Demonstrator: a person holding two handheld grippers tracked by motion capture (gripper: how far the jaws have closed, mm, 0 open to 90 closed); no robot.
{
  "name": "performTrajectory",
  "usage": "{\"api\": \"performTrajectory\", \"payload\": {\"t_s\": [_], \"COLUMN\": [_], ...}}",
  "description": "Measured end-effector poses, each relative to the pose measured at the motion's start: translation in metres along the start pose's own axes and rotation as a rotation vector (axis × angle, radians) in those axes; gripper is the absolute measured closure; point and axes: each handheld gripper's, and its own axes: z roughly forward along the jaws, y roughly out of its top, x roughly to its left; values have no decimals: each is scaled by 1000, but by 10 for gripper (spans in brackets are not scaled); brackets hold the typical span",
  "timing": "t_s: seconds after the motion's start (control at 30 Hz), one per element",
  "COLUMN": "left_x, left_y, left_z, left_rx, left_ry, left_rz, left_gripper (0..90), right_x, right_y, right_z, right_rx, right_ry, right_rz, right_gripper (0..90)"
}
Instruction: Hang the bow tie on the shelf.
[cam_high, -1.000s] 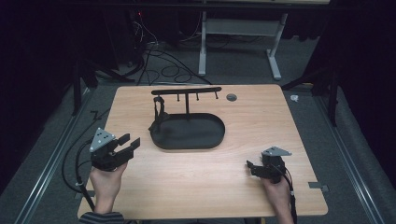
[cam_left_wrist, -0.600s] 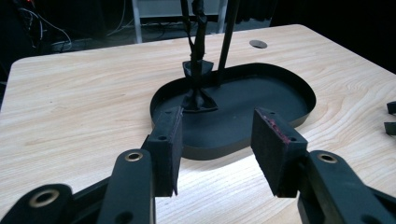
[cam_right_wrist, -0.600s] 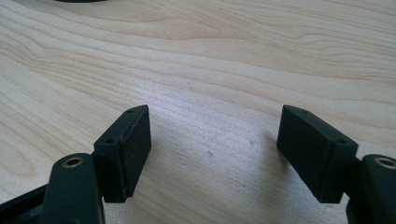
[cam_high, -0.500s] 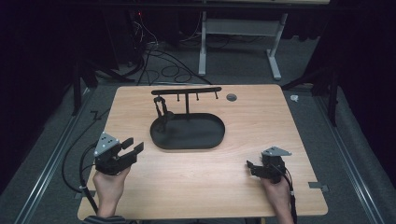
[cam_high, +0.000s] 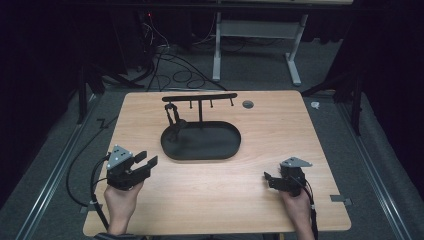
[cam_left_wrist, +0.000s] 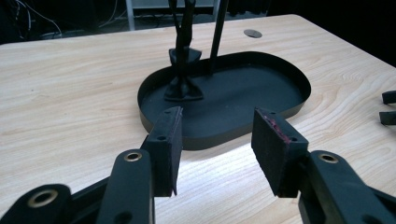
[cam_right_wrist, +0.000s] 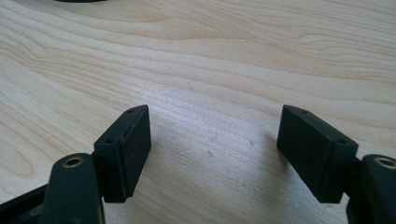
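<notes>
With both pairs of jaws standing wide and empty, our left gripper (cam_high: 145, 165) waits at seven o'clock of the black oval tray (cam_high: 220, 152), our right gripper (cam_high: 268, 179) at four o'clock; the dark object (cam_high: 172, 117) hangs from the T-shaped stand (cam_high: 200, 97) at the tray's eleven o'clock; we judge a slow, level left approach best, pads squared to it.
</notes>
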Motion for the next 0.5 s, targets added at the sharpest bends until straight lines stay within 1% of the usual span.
{"api": "performTrajectory", "payload": {"t_s": [0.2, 0.5], "left_x": [0, 1], "left_y": [-5, -11], "left_z": [2, 6], "left_rx": [2, 19], "left_ry": [-4, -4], "left_rz": [-11, -25], "left_gripper": [534, 532], "right_x": [0, 0], "right_y": [0, 0], "right_z": [0, 0], "right_rx": [1, 1], "right_ry": [0, 0], "right_rz": [0, 0], "right_gripper": [273, 273]}}
